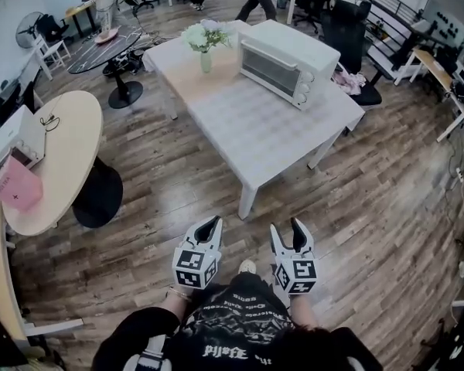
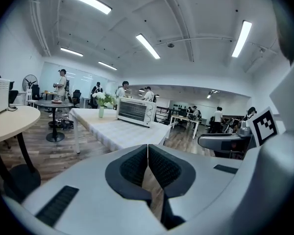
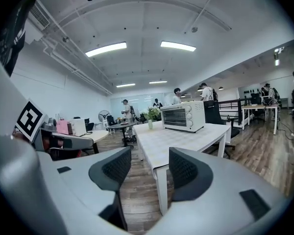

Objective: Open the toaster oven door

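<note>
In the head view, the task is only just beginning: the person is standing on the floor, well apart from the counter (image 1: 263,134), holding the left gripper (image 1: 214,224) and right gripper (image 1: 286,229) close to the body. One oven (image 1: 282,62) is sitting along the counter's far right edge, its door looking shut. One vase (image 1: 206,46) is standing near the far left corner. I am judging the next move to be a walk up to the counter, then a reach for the top of the door.

In the left gripper view, the left gripper (image 2: 147,148) is pointing toward the oven (image 2: 135,111) with its jaws pressed together on nothing. It is likely needing to spread before any grasp.

In the right gripper view, the right gripper (image 3: 149,168) is holding its jaws apart and empty, only floor and a counter leg showing between them. The oven (image 3: 182,115) is sitting far ahead.
</note>
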The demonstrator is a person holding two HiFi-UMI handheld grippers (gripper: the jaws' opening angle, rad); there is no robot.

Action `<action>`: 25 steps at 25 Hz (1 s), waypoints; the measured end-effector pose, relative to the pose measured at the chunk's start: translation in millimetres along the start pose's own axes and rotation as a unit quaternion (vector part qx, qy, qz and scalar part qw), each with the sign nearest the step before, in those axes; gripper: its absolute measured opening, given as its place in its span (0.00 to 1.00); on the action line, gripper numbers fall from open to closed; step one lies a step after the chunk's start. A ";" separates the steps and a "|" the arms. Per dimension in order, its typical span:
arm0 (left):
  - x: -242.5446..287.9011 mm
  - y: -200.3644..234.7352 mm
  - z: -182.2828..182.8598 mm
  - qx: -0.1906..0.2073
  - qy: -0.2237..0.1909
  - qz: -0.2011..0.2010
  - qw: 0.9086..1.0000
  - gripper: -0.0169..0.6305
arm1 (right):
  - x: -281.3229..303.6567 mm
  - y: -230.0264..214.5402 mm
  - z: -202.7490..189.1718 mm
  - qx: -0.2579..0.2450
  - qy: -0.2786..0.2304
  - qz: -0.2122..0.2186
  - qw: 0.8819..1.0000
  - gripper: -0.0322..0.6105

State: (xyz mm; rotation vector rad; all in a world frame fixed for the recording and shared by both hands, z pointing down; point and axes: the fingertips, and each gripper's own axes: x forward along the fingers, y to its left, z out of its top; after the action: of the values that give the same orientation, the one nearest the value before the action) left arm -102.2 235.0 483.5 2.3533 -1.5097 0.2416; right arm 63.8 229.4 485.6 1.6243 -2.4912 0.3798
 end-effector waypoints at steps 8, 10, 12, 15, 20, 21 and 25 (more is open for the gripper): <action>88.6 -45.1 18.4 0.009 -0.001 -0.005 1.000 0.06 | 37.2 -81.7 21.0 0.002 -0.004 0.021 1.000 0.41; 101.7 -50.0 17.9 0.007 0.004 -0.006 1.000 0.06 | 44.9 -94.6 28.5 0.024 -0.011 0.022 0.999 0.41; 111.4 -51.6 18.2 0.003 0.007 -0.006 1.000 0.06 | 51.6 -100.5 34.7 0.031 -0.014 0.025 0.999 0.41; 121.2 -52.0 18.1 -0.005 0.011 -0.003 1.000 0.06 | 57.4 -103.0 34.3 0.023 -0.005 0.032 0.999 0.41; 147.3 -37.4 23.4 -0.009 0.005 -0.002 1.000 0.06 | 79.1 -109.8 34.7 0.027 -0.003 0.033 0.999 0.41; 154.1 -31.2 23.2 -0.012 0.006 -0.001 1.000 0.06 | 86.0 -110.8 34.5 0.028 -0.002 0.032 0.999 0.41; 186.0 -5.0 26.7 -0.025 0.015 -0.004 1.000 0.06 | 118.4 -115.5 39.0 0.031 0.007 0.023 0.999 0.41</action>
State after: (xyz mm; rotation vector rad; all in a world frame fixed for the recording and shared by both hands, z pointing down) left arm -20.0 69.2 516.8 2.3055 -1.4760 0.2337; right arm 122.0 69.9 493.7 1.5842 -2.5349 0.4776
